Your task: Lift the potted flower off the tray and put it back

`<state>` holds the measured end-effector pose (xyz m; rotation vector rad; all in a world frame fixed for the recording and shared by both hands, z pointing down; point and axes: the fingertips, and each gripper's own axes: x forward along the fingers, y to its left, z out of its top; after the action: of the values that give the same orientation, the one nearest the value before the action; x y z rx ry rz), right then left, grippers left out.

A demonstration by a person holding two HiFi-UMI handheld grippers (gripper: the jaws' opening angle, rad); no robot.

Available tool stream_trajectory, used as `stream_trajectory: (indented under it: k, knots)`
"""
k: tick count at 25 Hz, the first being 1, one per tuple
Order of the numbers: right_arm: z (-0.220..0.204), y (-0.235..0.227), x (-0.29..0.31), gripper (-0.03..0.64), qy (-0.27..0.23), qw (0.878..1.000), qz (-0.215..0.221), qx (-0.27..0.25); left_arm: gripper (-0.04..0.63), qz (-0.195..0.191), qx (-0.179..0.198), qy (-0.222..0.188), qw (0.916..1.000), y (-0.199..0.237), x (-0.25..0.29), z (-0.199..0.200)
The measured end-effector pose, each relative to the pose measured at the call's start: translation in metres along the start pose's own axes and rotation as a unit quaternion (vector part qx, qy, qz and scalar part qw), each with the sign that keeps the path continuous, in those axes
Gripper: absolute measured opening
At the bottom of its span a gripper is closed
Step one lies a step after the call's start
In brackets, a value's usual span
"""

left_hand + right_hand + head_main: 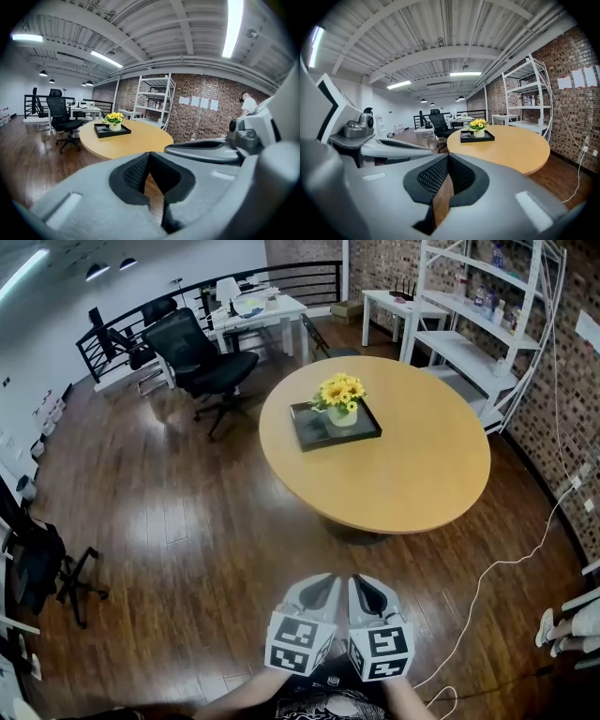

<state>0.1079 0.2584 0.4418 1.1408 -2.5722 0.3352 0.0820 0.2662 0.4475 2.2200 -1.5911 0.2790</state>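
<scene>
The potted flower (341, 399), yellow blooms in a pale pot, stands on a black tray (314, 434) on the far half of a round wooden table (403, 474). My left gripper (323, 589) and right gripper (368, 589) hang side by side over the wooden floor, well short of the table, both shut with nothing in them. In the left gripper view the pot (115, 120) and tray (105, 132) are far off at the left, beyond the shut left gripper (149, 157). The right gripper view shows the flower (477, 125) ahead, beyond the shut right gripper (448, 159).
A black office chair (202, 357) and a white desk (258, 310) stand beyond the table at the left. White shelving (478, 324) lines the brick wall at the right. A white cable (487, 582) runs over the floor, and a person's feet (562, 624) show at the right edge.
</scene>
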Motion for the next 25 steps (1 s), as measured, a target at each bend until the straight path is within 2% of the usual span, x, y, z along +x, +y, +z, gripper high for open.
stream_trajectory:
  k: [8,20,25]
  knots:
    - [0.016,-0.016,0.027,0.0,-0.003,1.0,0.0,0.003,0.004,0.004,-0.004,0.005,1.0,0.016,0.021,0.013]
    - [0.065,-0.079,0.158,0.0,-0.007,0.999,0.034,-0.02,0.004,0.046,-0.011,-0.001,0.9989,0.096,0.137,0.065]
    - [0.085,-0.105,0.198,0.0,0.0,0.999,0.051,-0.014,0.004,0.056,-0.017,0.008,0.9983,0.116,0.181,0.088]
